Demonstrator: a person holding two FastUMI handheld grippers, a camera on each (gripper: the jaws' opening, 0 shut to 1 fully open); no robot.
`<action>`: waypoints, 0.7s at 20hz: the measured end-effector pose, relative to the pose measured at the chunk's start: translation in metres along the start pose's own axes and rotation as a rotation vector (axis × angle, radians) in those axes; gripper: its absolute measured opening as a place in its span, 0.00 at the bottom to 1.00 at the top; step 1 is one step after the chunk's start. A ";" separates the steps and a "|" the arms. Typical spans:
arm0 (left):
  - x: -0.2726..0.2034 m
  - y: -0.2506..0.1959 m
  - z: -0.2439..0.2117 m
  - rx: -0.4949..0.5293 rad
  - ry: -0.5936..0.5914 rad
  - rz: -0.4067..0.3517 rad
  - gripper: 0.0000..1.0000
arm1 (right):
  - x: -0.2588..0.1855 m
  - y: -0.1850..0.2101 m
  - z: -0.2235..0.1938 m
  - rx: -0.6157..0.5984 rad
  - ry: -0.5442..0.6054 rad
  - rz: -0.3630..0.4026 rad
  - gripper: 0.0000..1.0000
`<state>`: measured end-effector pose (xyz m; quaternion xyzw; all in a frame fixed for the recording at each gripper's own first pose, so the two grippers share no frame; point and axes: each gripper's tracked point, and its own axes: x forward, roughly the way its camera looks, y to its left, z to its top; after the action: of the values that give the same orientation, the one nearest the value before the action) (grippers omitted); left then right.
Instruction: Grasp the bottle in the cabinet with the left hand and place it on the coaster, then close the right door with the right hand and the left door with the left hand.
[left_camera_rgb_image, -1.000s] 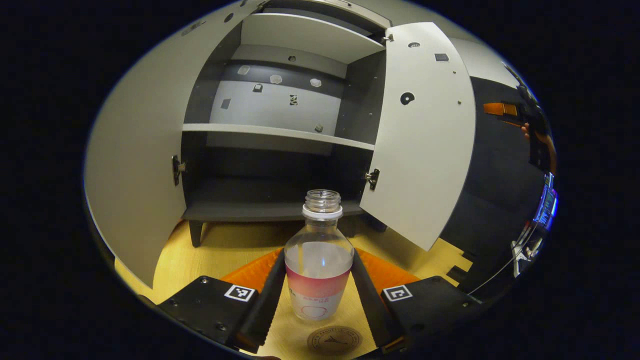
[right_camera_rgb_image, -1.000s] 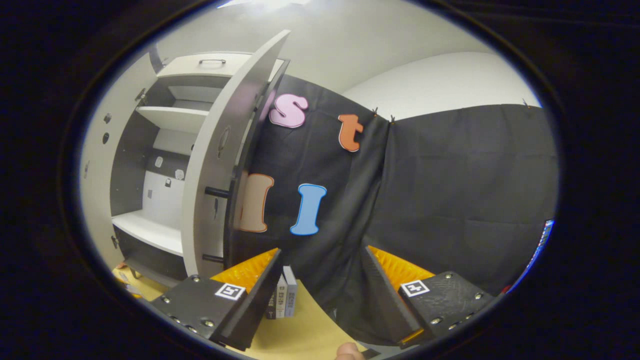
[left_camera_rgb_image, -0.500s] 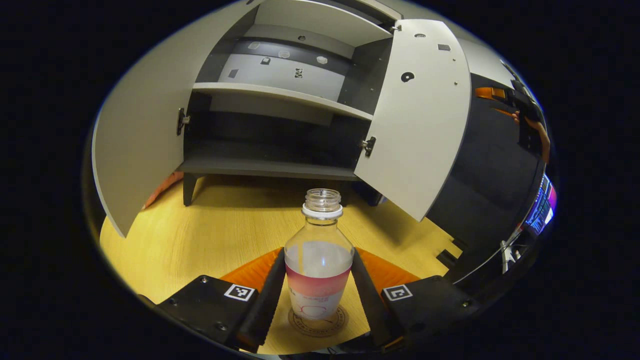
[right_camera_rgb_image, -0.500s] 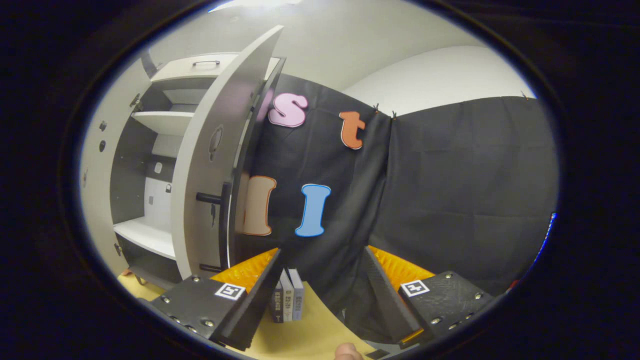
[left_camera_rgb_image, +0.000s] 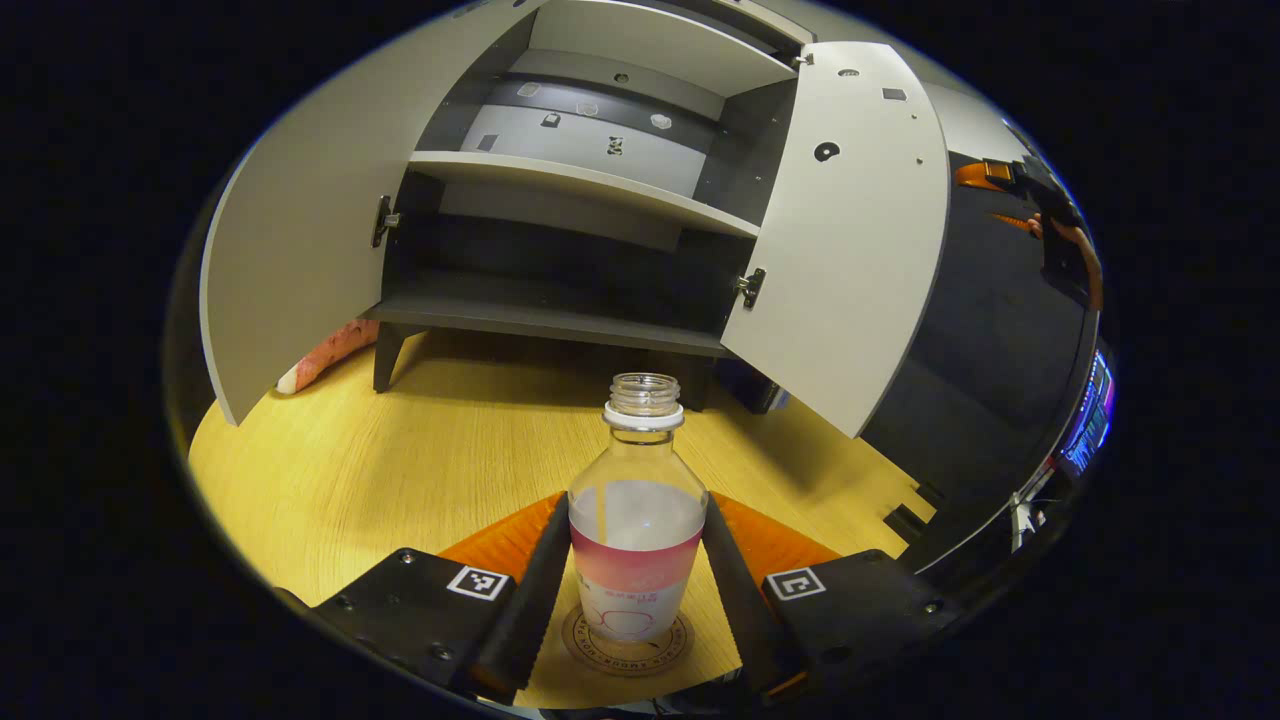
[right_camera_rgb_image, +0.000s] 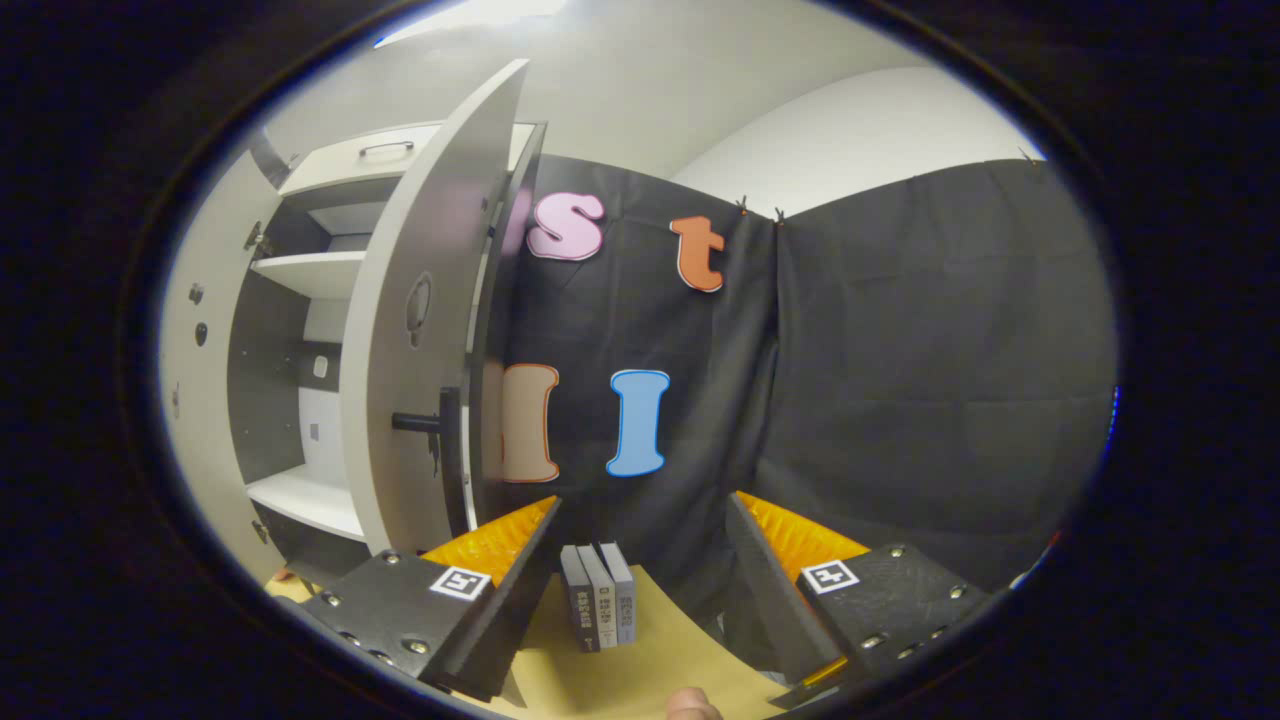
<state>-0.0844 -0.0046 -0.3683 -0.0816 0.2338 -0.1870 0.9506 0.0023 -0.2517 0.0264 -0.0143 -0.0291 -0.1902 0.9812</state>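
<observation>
left tongs (left_camera_rgb_image: 637, 585) grip bottle (left_camera_rgb_image: 637, 530) over coaster (left_camera_rgb_image: 627, 640) | right tongs (right_camera_rgb_image: 640, 590) wide, empty | risk: uncapped bottle tips, spills if I release crookedly

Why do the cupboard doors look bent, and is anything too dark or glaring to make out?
Left gripper view: the fisheye lens bows the straight cupboard doors; the bottom shelf sits in deep shadow; the bottle between the tongs is sharp. Right gripper view: bright ceiling glare at the top; the door curves likewise.
</observation>
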 end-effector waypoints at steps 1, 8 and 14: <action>-0.002 -0.001 -0.001 0.003 0.003 0.000 0.79 | 0.000 0.000 0.000 0.006 0.000 0.001 0.97; -0.015 -0.005 -0.008 0.043 0.048 -0.005 0.78 | 0.003 0.013 -0.002 -0.011 0.002 0.036 0.97; -0.022 -0.008 -0.012 0.064 0.084 -0.003 0.80 | 0.001 0.010 -0.011 0.018 0.011 0.024 0.97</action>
<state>-0.1106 -0.0045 -0.3678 -0.0434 0.2674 -0.1989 0.9418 0.0074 -0.2435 0.0157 -0.0049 -0.0252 -0.1780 0.9837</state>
